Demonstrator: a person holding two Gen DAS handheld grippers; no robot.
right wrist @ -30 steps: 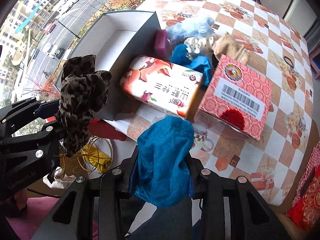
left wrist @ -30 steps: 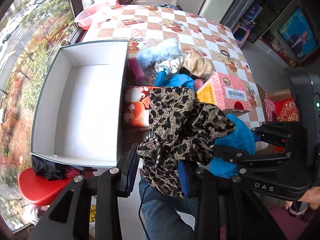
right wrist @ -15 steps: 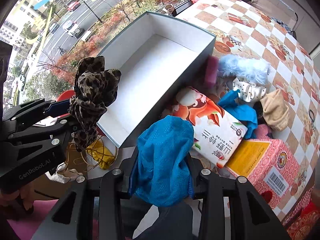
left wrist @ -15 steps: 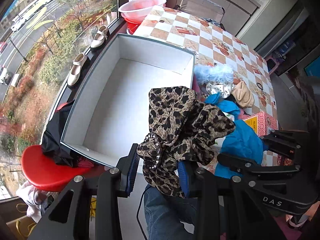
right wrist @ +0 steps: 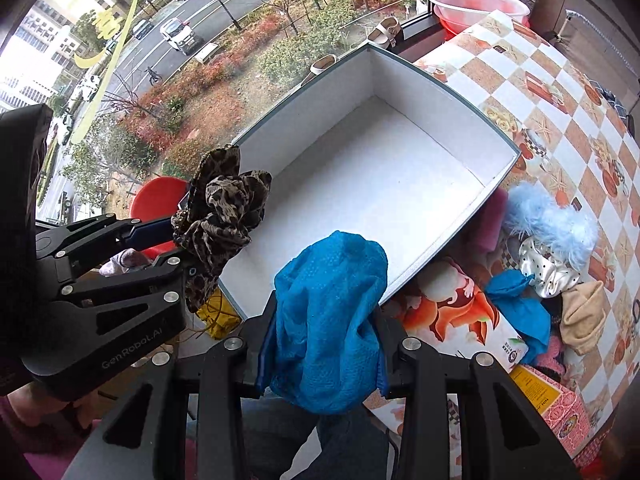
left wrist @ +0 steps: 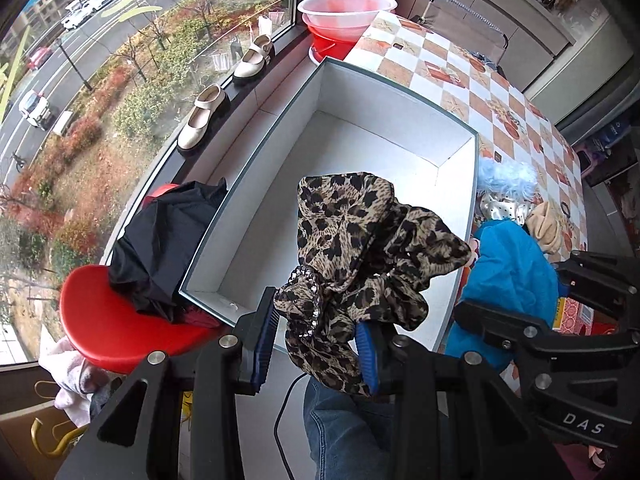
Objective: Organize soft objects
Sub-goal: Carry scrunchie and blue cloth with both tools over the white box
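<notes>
Two loads hang at the near end of the long white open cardboard box (right wrist: 372, 184): the left gripper (left wrist: 316, 336) clamps a crumpled leopard-print cloth (left wrist: 360, 248), the right gripper (right wrist: 324, 344) pinches a blue mesh cloth (right wrist: 332, 320), each over the near rim, box running far-right.

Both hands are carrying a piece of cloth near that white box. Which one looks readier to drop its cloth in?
Probably the right: its blue cloth hangs over the white box, while the left's leopard cloth sits at the box's corner.
</notes>
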